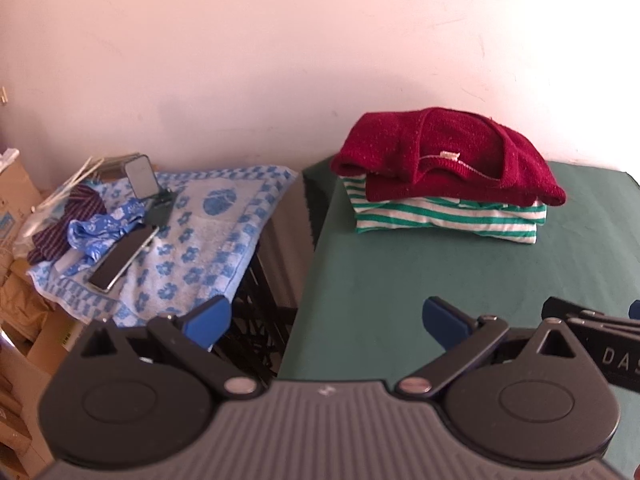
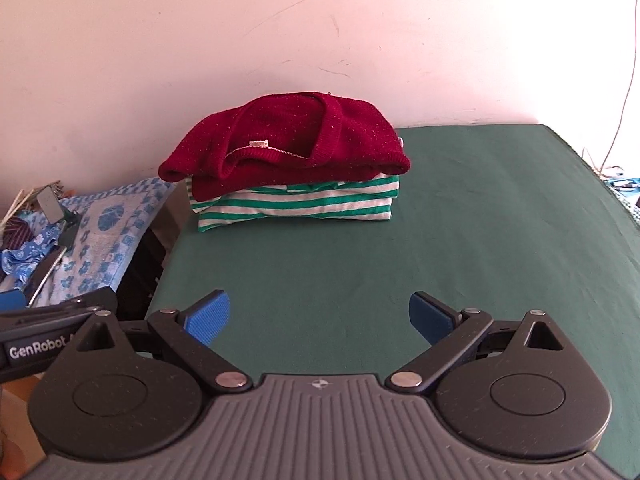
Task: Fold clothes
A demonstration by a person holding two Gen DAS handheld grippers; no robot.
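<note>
a folded dark red knit sweater lies on top of a folded green-and-white striped shirt, the two forming a neat stack at the far edge of a green table cover, close against the pale wall. in the right wrist view the stack sits at about 12 o'clock, slightly left of centre; in the left wrist view it sits at about 1 o'clock. the sweater's neckline faces the cameras, with a small pale label at the collar.

the right gripper hangs above the bare green cover at 6 o'clock from the stack, its blue-padded jaws spread wide with nothing between them. the left gripper is over the cover's left edge, jaws likewise wide apart and empty; the two grippers are side by side, each seen at the edge of the other's view.

at 9 o'clock from the stack, beyond a dark gap, a blue floral towel is spread on a lower surface. on it lie a phone, crumpled blue cloth and a small upright mirror-like item. cardboard boxes stand further left.
</note>
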